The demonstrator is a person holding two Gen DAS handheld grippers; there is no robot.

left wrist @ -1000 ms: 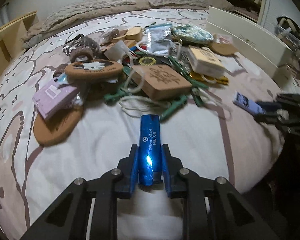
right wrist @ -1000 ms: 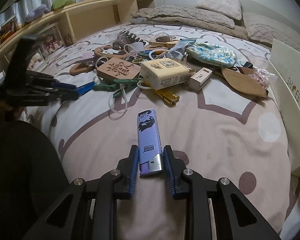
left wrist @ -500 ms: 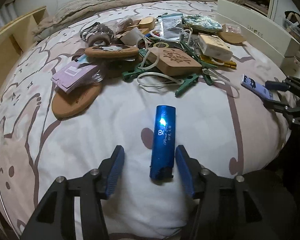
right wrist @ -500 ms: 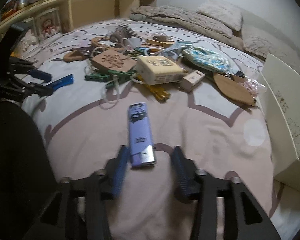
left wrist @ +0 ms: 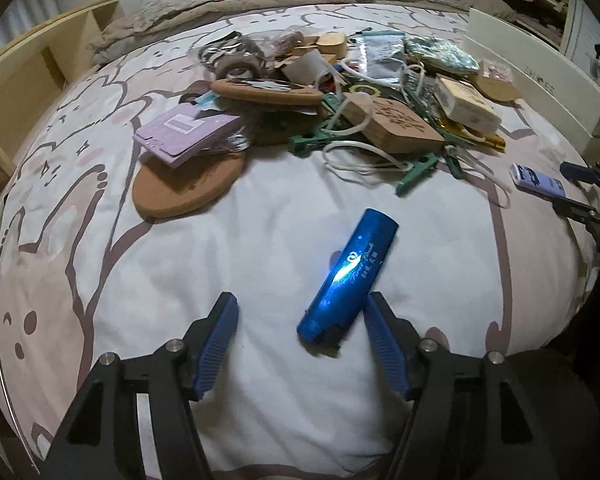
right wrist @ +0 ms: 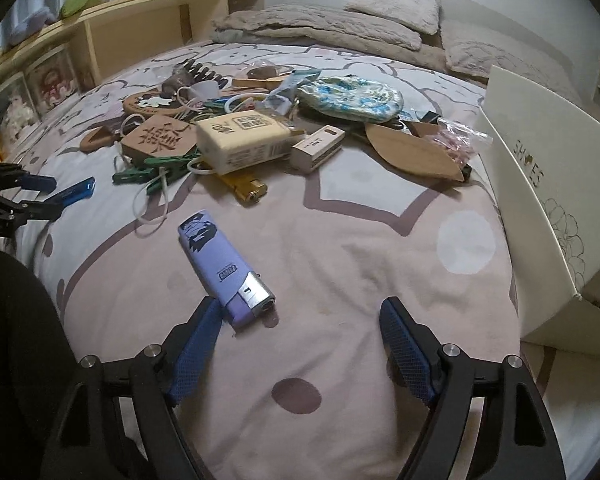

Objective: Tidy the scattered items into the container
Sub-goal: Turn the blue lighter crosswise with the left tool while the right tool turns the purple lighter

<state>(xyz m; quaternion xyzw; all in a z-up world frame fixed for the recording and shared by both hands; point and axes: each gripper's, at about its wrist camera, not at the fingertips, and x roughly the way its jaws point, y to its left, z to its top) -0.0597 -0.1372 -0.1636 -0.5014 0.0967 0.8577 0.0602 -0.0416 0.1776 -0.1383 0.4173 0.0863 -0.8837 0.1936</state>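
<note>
My left gripper [left wrist: 300,316] is open; a shiny blue lighter [left wrist: 350,274] lies on the bed between its fingers, close to the right finger [left wrist: 384,344]. My right gripper [right wrist: 300,332] is open; a lilac lighter [right wrist: 224,268] lies on the bed by its left finger [right wrist: 194,354]. The white shoebox [right wrist: 540,184] stands at the right in the right wrist view and at the far right in the left wrist view [left wrist: 540,68]. Each gripper shows in the other's view: the right one [left wrist: 580,196] by the lilac lighter [left wrist: 536,178], the left one [right wrist: 32,196] by the blue lighter [right wrist: 76,190].
A pile of small items lies mid-bed: wooden tags [left wrist: 396,124], green clips [left wrist: 416,172], a cork insole [left wrist: 188,184], a lilac card [left wrist: 188,132], a cream box [right wrist: 244,140], a yellow lighter [right wrist: 244,188], a floral pouch [right wrist: 352,98]. Pillows [right wrist: 392,8] lie at the head; a wooden shelf [right wrist: 140,28] runs along the left.
Both grippers opened and let go of their lighters, which now lie on the bed. Both grippers have drawn back a little; the blue lighter has tilted to the right.
</note>
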